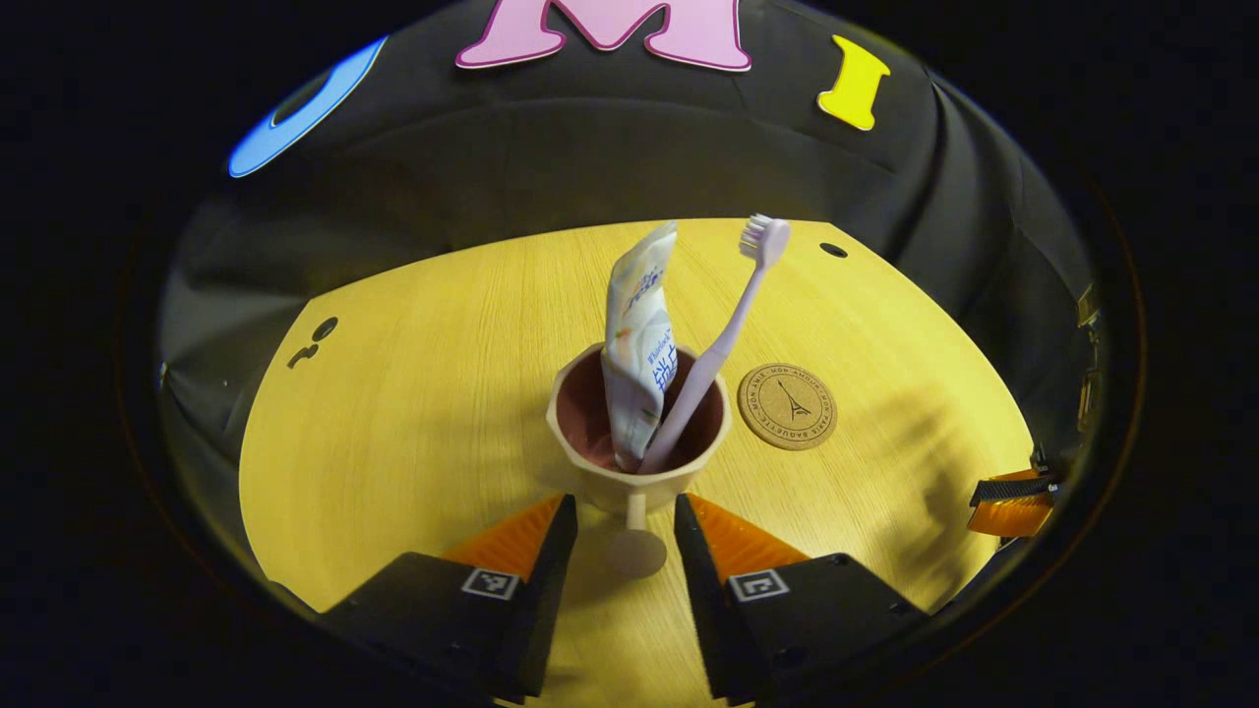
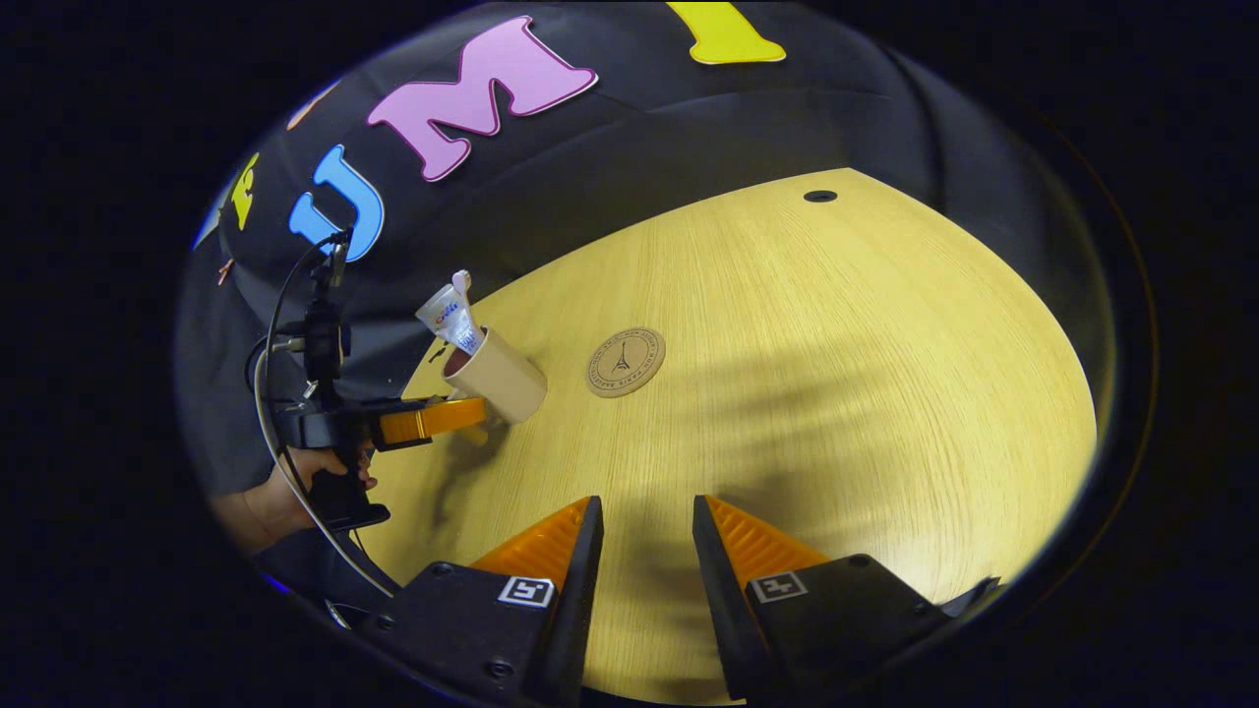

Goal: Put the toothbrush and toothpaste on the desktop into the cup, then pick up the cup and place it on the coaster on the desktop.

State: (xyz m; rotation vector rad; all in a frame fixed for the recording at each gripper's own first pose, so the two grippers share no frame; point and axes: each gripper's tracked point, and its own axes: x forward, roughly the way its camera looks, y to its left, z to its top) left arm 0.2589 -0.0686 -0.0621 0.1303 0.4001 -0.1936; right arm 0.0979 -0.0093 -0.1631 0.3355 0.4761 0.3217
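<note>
The toothbrush [image 1: 733, 329] and toothpaste [image 1: 637, 344] are already in the cup [image 1: 637, 433]. It is approached by the left gripper [image 1: 625, 536], jaws narrowly parted, seemingly not gripping. The coaster [image 1: 787, 405] lies at 3 o'clock. The right gripper [image 2: 644, 551] is parted, empty.

— What lies behind the worktop [image 2: 836, 324]?

— A black cloth wall [image 1: 610, 157], hanging in soft folds.

— And the worktop itself?

— Pale yellow wood grain with a curved edge. A small dark round hole [image 1: 833, 250] sits near its far edge, and another dark hole [image 1: 325, 327] with smaller marks beside it near the left edge in the left gripper view.

— Any light effects?

— Soft shadows fall across the wood.
</note>
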